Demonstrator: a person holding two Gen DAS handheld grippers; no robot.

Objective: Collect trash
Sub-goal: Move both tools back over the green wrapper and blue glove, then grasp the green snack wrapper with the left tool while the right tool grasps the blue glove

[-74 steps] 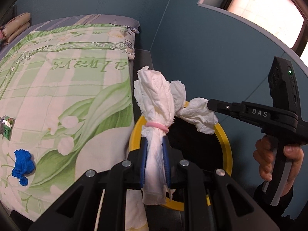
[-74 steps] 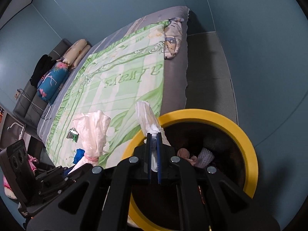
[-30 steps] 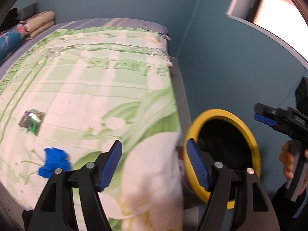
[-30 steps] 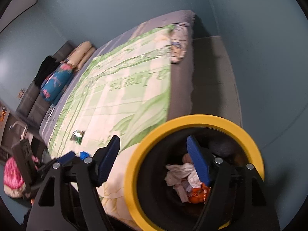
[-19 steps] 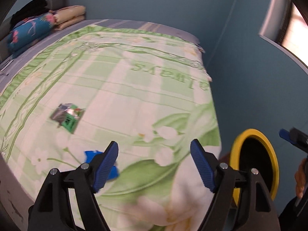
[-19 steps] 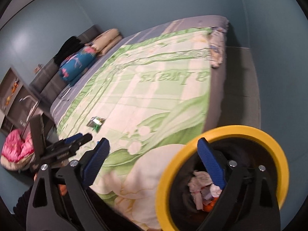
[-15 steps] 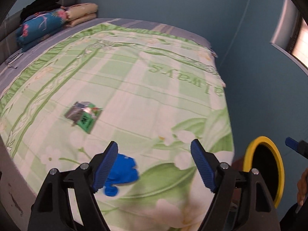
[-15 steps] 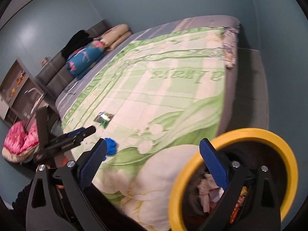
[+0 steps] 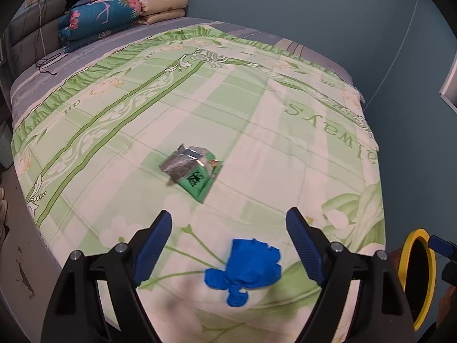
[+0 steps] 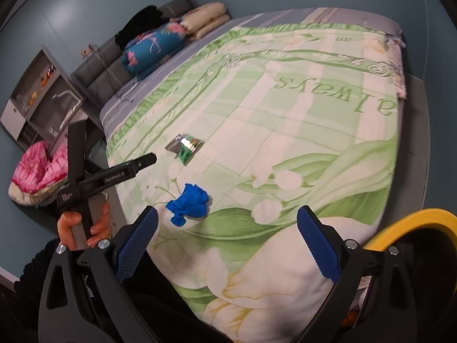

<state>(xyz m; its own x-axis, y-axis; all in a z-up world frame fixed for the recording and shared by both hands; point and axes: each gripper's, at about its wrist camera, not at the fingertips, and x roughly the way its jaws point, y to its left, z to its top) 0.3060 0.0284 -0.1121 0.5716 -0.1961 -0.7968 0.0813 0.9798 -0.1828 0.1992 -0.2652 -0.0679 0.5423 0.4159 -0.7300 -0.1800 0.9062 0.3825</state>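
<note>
A wide bed [image 9: 257, 108] fills both views, spread with a green-and-cream floral quilt printed with the word "always", in a room with blue-grey walls; folded bedding [image 9: 100, 20] is stacked by the grey headboard, and the right wrist view shows a shelf unit [image 10: 37, 97] and a pink bundle [image 10: 37, 171] on the floor beside the bed. Two pieces of trash lie on the quilt, well apart from each other: one crumpled blue glove [image 9: 245, 267] near the foot edge and one green-and-silver snack wrapper [image 9: 191, 171] farther up the bed. One bin with a yellow rim [image 10: 414, 225] stands on the floor off the bed's corner. The left gripper [image 9: 228, 237] has its blue-padded jaws spread wide and empty, the glove lying just below and between them; the right gripper [image 10: 225, 245] is likewise spread and empty, beside the bin. Two and a half seconds ago each gripper was clamped on a wad of white tissue over the bin — both have since let go and swung away toward the quilt, and the left one has closed in on the glove.
</note>
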